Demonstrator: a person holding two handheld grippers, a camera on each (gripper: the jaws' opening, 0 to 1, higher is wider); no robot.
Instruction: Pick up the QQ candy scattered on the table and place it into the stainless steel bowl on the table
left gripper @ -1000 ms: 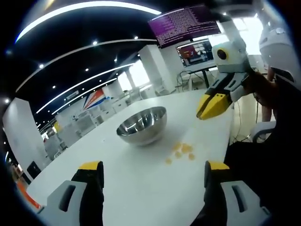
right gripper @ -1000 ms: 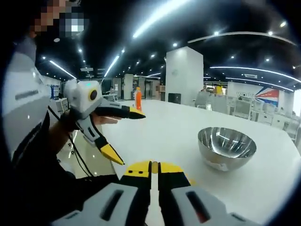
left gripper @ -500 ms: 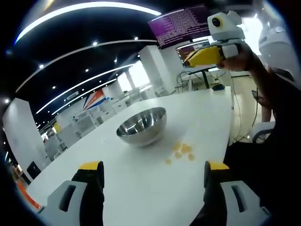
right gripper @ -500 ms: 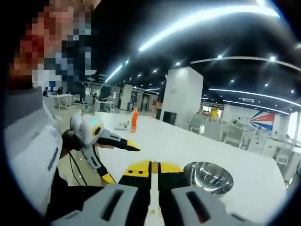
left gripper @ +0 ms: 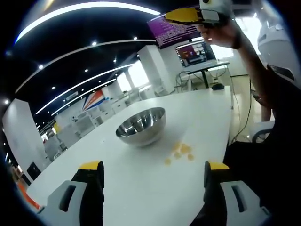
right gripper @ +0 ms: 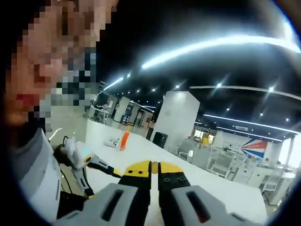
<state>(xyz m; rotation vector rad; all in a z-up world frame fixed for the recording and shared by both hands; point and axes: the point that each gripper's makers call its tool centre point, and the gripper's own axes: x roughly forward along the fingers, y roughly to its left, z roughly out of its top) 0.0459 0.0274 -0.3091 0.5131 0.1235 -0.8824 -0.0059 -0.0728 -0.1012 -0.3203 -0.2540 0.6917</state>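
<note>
Yellow-tipped jaws of the left gripper (left gripper: 150, 172) stand wide apart low over the white table (left gripper: 141, 188), likely ready to grab. Ahead at one o'clock lie the QQ candy pieces (left gripper: 181, 151), loose beside the stainless steel bowl (left gripper: 140, 125) at twelve. Farther off, the right gripper (right gripper: 154, 168) is raised high, jaws together, holding nothing.

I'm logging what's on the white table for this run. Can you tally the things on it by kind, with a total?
Yellow QQ candies, a loose cluster beside the bowl: about 5, too small to count surely
Stainless steel bowl: 1
Orange bottle, at the table's far end: 1
Small white object beside the bottle: 1, too small to identify
Total: about 8
</note>
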